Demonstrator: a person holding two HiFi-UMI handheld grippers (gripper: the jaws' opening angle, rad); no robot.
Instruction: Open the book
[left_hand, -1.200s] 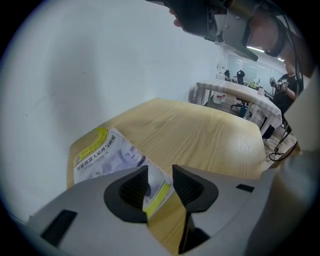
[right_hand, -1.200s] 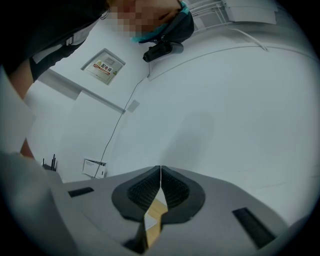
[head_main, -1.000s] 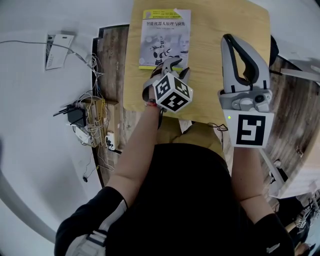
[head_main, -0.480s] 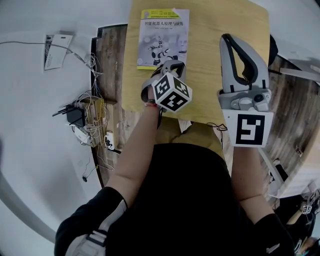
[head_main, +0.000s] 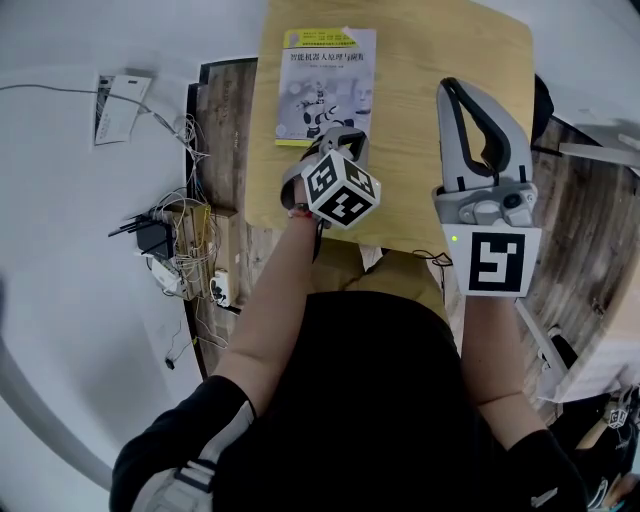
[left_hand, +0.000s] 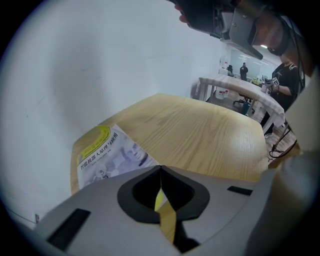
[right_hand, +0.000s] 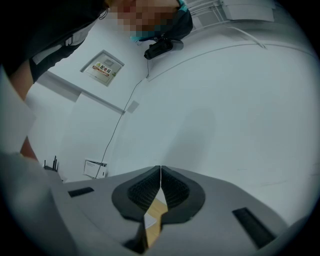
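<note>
A closed book (head_main: 325, 85) with a pale grey cover and yellow-green bands lies on the far left part of the wooden table (head_main: 440, 60). My left gripper (head_main: 338, 135) points steeply down at the book's near right corner. In the left gripper view the book (left_hand: 107, 152) runs under the left gripper (left_hand: 160, 167), whose jaws meet on the cover's corner, with a yellow sliver of it between them. My right gripper (head_main: 450, 88) hovers level over the table's right side, shut on nothing; in its own view the right gripper (right_hand: 160, 169) faces a white wall.
Left of the table, tangled cables and a power strip (head_main: 170, 240) lie on the floor beside a white leaflet (head_main: 120, 100). In the left gripper view, a long white table (left_hand: 240, 87) and a standing person (left_hand: 285, 85) are far behind.
A second ago the left jaws stood apart around the book's near right corner; they shut half a second ago and stay shut there. The right gripper has not moved.
</note>
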